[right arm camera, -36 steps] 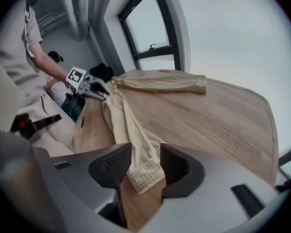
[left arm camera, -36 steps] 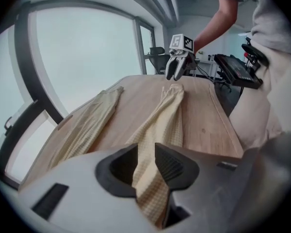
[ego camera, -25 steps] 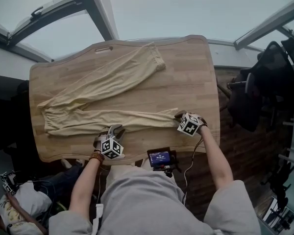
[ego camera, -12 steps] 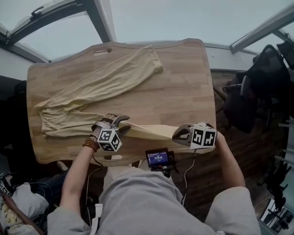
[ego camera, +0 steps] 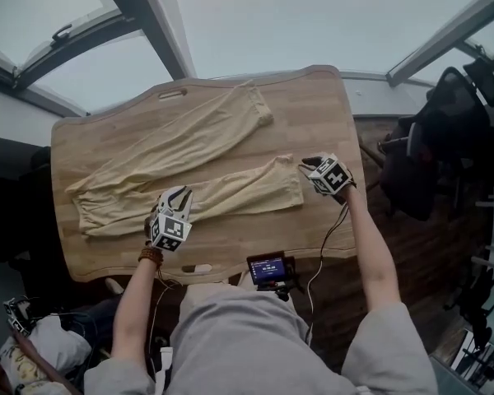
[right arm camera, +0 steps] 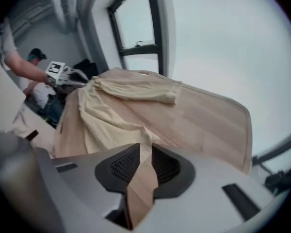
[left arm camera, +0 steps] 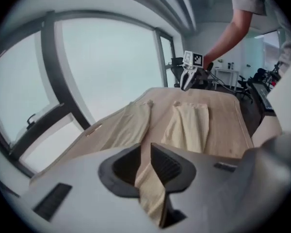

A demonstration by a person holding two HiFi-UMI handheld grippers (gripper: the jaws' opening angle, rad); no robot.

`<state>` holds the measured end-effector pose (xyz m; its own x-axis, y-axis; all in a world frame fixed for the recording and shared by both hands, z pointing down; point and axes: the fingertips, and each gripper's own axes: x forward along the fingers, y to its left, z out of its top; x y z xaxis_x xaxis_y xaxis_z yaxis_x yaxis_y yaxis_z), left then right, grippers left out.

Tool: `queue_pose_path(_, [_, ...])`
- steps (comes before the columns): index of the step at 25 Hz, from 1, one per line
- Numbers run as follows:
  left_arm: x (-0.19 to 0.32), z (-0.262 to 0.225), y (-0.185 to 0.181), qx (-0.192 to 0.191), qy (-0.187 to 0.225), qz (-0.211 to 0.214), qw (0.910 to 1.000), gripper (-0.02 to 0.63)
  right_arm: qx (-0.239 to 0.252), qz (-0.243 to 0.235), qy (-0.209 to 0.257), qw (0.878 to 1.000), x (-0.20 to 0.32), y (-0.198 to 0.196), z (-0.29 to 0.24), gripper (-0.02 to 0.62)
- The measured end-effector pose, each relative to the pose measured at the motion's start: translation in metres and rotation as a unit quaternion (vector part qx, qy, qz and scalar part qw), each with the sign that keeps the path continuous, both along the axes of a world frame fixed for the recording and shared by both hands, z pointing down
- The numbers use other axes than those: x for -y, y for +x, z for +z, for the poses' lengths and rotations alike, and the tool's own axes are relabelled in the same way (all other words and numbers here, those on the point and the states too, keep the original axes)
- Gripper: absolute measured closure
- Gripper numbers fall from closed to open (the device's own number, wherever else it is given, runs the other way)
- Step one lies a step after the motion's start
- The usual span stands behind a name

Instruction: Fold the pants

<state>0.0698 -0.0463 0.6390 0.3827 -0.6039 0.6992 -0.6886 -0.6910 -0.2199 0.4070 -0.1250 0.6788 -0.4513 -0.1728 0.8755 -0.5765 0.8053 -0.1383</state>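
Pants (ego camera: 148,151) lie spread on wooden table (ego camera: 329,97), waist at left, legs splayed in a V. Far leg (ego camera: 206,126) runs out to far cuff (ego camera: 259,105); near leg (ego camera: 230,192) stops at near cuff (ego camera: 286,183) toward the right. Left gripper (ego camera: 174,197) sits at near leg's near edge, jaws just been closing, now nipped together on a strip of cloth. Right gripper (ego camera: 313,165) is just right of near cuff, jaws just been opening, standing apart with only bare wood in the gap, nothing held. Risks, my read: left has a thin pinch, maybe one layer, so a lift could slip or drag the leg crooked. With right empty, the cuff end would trail and bunch. Legs aren't aligned, so folding now bakes in the skew. Head view gives the whole layout but not the jaw gaps. Left gripper view shows cream fabric in its gap and both cuffs side by side. Right gripper view shows wood in its gap and wrinkles near the cuff.
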Motion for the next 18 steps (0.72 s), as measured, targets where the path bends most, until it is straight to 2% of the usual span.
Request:
queue_pose_path(2, [-0.026,0.018,-0.021,0.021,-0.025,-0.014,0.9994,0.549,-0.004,0.066,-0.017,0.998,-0.014,0.017,0.03,0.511])
queue_pose_path(5, [-0.071,0.049,-0.052,0.052,-0.066,-0.032,0.996,0.548,0.044,0.142,-0.07,0.986,-0.058,0.023,0.055,0.465])
queue_pose_path(8, [-0.11,0.079,-0.088,0.066,-0.11,-0.085,0.988,0.548,0.074,0.201,-0.103,0.971,-0.092,0.021,0.069,0.456])
queue_pose_path(11, [-0.133,0.098,-0.12,0.039,-0.147,-0.188,0.9704,0.545,0.052,0.229,-0.079,0.969,-0.102,0.024,0.08,0.467])
queue_pose_path(13, [-0.139,0.104,-0.142,0.015,-0.151,-0.264,0.9527,0.541,0.03,0.241,-0.055,0.968,-0.099,0.026,0.081,0.539])
queue_pose_path(14, [-0.143,0.106,-0.151,0.012,-0.149,-0.288,0.9458,0.54,0.022,0.24,-0.052,0.969,-0.099,0.025,0.081,0.553])
queue_pose_path(16, [-0.151,0.107,-0.162,0.025,-0.148,-0.303,0.9412,0.535,0.009,0.226,-0.061,0.972,-0.106,0.025,0.083,0.565])
queue_pose_path(18, [-0.154,0.103,-0.166,0.044,-0.147,-0.289,0.9448,0.532,0.0,0.215,-0.076,0.974,-0.112,0.034,0.083,0.571])
